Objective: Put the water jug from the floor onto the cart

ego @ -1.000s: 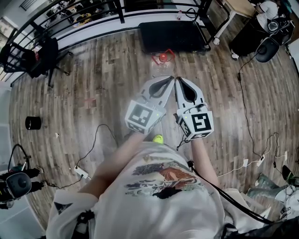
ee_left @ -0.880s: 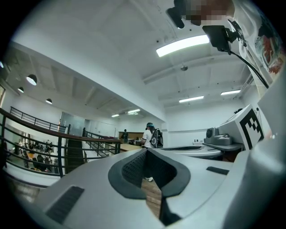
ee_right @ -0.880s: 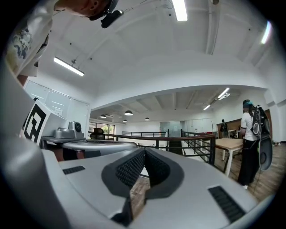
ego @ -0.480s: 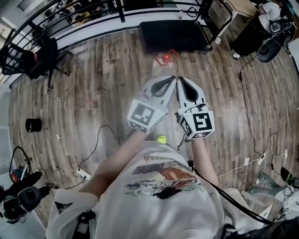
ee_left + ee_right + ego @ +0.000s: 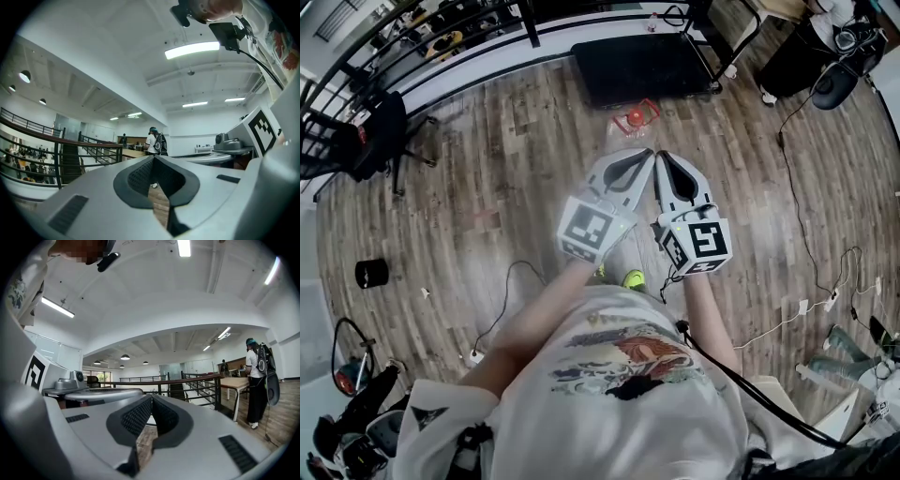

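In the head view a clear water jug (image 5: 630,118) with a red cap stands on the wooden floor, just short of a low black cart (image 5: 642,66). My left gripper (image 5: 646,153) and right gripper (image 5: 661,156) are held side by side at waist height and point toward the jug. Their tips are a little short of the jug and well above the floor. Both are shut with nothing between the pads. The left gripper view shows the left gripper (image 5: 153,158) with its pads meeting. In the right gripper view the right gripper (image 5: 151,397) is the same. Neither gripper view shows the jug.
A black chair (image 5: 382,131) and a railing (image 5: 441,28) are at the upper left, and a black cylinder (image 5: 368,273) is on the floor at left. Cables (image 5: 797,234) trail across the right floor. A person with a backpack (image 5: 258,380) stands by a table (image 5: 236,382).
I have walked forward with both grippers held together. The black cylinder and floor cables at left have slid down the picture, and the cart looks slightly nearer. Both jaws stay shut.
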Motion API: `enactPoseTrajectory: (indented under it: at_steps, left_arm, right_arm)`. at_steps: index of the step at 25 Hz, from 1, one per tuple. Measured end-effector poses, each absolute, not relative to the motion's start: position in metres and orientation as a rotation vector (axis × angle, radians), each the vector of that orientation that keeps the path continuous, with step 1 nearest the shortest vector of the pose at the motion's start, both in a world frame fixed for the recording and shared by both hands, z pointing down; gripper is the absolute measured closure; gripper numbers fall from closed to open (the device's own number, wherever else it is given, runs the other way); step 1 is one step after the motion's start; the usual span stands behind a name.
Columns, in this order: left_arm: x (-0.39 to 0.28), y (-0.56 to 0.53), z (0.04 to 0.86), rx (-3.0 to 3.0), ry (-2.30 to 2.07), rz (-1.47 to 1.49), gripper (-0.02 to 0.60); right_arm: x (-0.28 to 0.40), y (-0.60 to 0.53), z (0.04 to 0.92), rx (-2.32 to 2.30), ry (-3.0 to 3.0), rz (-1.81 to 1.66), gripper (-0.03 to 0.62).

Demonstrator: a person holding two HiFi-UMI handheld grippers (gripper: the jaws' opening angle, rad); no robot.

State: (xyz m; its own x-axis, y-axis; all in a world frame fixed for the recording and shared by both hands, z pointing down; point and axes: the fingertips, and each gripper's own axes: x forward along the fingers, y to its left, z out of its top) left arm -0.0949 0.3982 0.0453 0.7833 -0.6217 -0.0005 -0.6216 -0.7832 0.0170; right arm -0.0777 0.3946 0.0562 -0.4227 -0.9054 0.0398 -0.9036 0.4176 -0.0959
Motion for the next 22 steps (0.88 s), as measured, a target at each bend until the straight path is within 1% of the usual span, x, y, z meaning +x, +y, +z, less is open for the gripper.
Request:
enactPoseTrajectory:
  at_steps: [10,15,22]
  left_arm:
    - [-0.134,0.371,0.056,2.944,-0.991,-0.015,0.581]
    - [-0.132,0.348,0.059,2.937,-0.997,-0.009,0.581]
    - [-0.114,0.315,0.070,2.926,-1.015,0.025,0.581]
  right_arm:
    - [-0.117,0.367,0.071,-1.707,2.660,-0.186,0.574]
    - [-0.115,0.343,0.072,-1.696,2.679,-0.185,0.574]
    - [-0.098,0.309,0.083,-1.670,2.697,-0.214,0.574]
